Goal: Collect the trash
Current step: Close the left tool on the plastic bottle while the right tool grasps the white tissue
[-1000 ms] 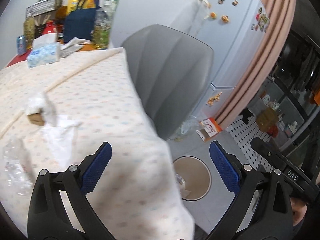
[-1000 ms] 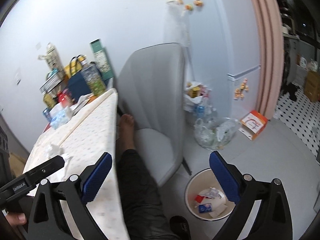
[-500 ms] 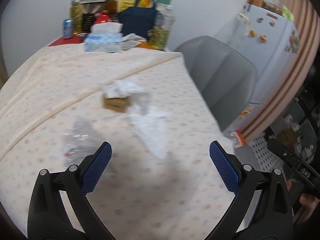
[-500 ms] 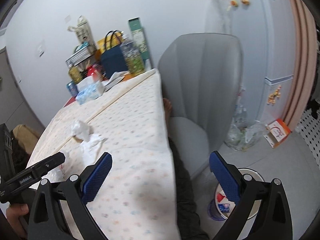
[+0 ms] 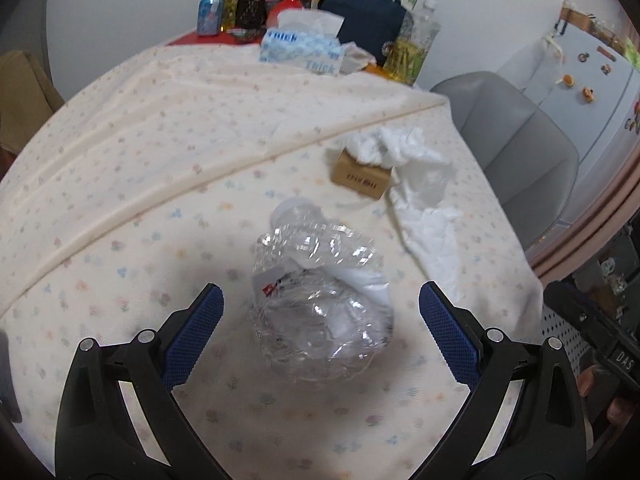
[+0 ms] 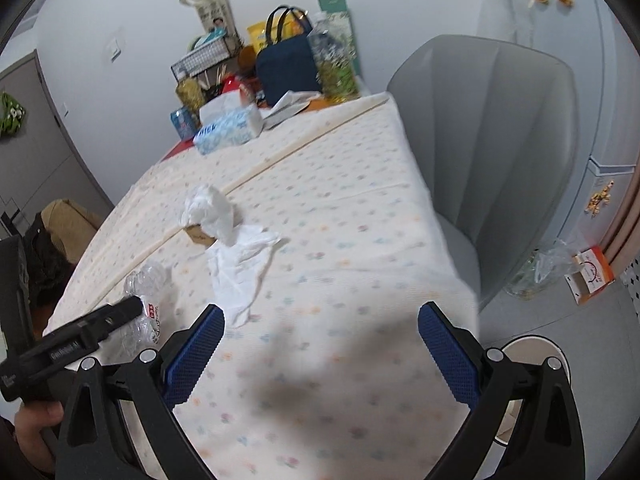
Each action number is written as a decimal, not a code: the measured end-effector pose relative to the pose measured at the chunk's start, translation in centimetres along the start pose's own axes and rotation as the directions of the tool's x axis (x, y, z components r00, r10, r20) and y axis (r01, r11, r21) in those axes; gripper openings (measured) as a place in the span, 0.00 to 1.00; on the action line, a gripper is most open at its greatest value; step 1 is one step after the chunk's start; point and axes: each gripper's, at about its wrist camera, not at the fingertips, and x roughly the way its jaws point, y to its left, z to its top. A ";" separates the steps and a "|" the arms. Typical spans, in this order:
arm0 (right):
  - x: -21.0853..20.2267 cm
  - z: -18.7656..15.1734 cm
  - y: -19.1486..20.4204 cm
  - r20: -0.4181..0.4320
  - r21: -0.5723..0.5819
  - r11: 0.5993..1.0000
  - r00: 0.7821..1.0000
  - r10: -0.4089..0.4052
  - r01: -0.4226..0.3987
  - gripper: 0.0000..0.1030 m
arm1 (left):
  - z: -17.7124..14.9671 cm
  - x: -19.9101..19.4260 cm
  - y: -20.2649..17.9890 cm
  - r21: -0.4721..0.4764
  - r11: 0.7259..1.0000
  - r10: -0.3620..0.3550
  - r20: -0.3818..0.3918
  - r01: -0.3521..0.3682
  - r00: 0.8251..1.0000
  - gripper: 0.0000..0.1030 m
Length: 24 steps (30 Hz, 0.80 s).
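Observation:
A crushed clear plastic bottle [image 5: 320,300] lies on the flowered tablecloth [image 5: 140,200]. My left gripper [image 5: 320,324] is open, its jaws either side of the bottle, not touching it. Beyond lie a small brown cardboard box [image 5: 360,176], a crumpled white tissue [image 5: 384,146] on top of it and a flat white tissue [image 5: 428,224]. My right gripper [image 6: 318,342] is open and empty over the table's near right part. Its view also shows the bottle [image 6: 146,284], the tissues [image 6: 240,268] and the bin rim [image 6: 532,344] on the floor.
A tissue pack [image 5: 300,50], a can [image 5: 210,14], a navy bag [image 5: 368,20] and bottles stand at the table's far end. A grey chair [image 6: 500,140] stands to the right of the table, with a fridge [image 5: 592,92] behind it.
My left gripper has swung from the bin and table edge to the bottle, now between its jaws. My right gripper has turned from the bin toward the table top.

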 end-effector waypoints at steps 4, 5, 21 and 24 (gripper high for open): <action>1.2 0.2 1.5 -0.018 -0.029 1.000 1.000 0.001 -0.002 0.92 | -0.6 1.2 0.0 0.015 1.000 0.010 -0.012 -0.010 1.000 0.94; 1.4 0.2 1.8 -0.022 -0.035 0.999 1.000 0.001 -0.002 0.92 | -0.7 1.3 -0.1 0.027 0.999 0.018 -0.015 -0.018 1.000 0.94; 6.8 0.9 7.0 -0.105 -0.134 0.991 0.994 0.013 -0.027 0.83 | 0.5 -0.8 2.9 -0.026 1.000 0.008 0.050 -0.007 0.999 0.73; 8.1 0.7 7.0 -0.133 -0.139 0.990 0.991 -0.004 -0.014 0.71 | 0.6 -1.0 3.1 -0.029 1.000 0.008 0.057 -0.006 0.998 0.73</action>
